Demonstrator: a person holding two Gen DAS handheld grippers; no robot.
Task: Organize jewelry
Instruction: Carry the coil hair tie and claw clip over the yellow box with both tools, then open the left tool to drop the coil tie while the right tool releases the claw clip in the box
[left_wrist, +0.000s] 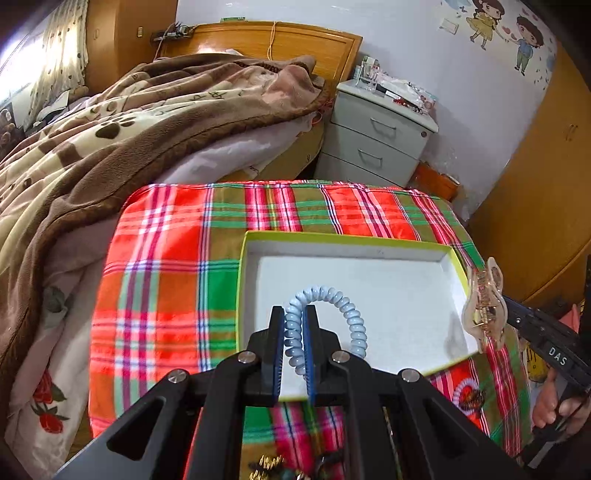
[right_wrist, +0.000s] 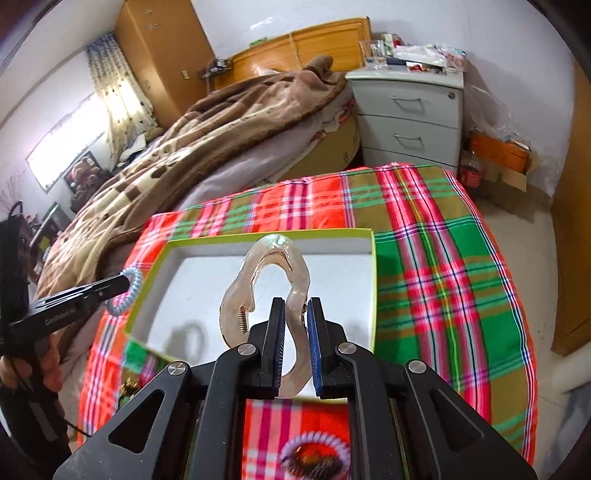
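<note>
A shallow white box (left_wrist: 406, 254) with a lime-green rim lies on the plaid cloth; it also shows in the right wrist view (right_wrist: 207, 273). My left gripper (left_wrist: 294, 314) is shut on a light blue spiral hair tie (left_wrist: 351, 310) and holds it over the box's near part; the tie also shows in the right wrist view (right_wrist: 129, 291). My right gripper (right_wrist: 295, 306) is shut on a clear peach hair claw clip (right_wrist: 269, 273), held above the box. In the left wrist view the clip (left_wrist: 484, 306) hangs at the box's right rim.
A plaid cloth (left_wrist: 166, 280) covers the table. A pale spiral tie with a dark clip (right_wrist: 314, 458) lies on the cloth near me. Gold jewelry pieces (left_wrist: 269, 465) lie under my left gripper. A bed with a brown blanket (left_wrist: 110, 140) and a grey nightstand (left_wrist: 376, 136) stand behind.
</note>
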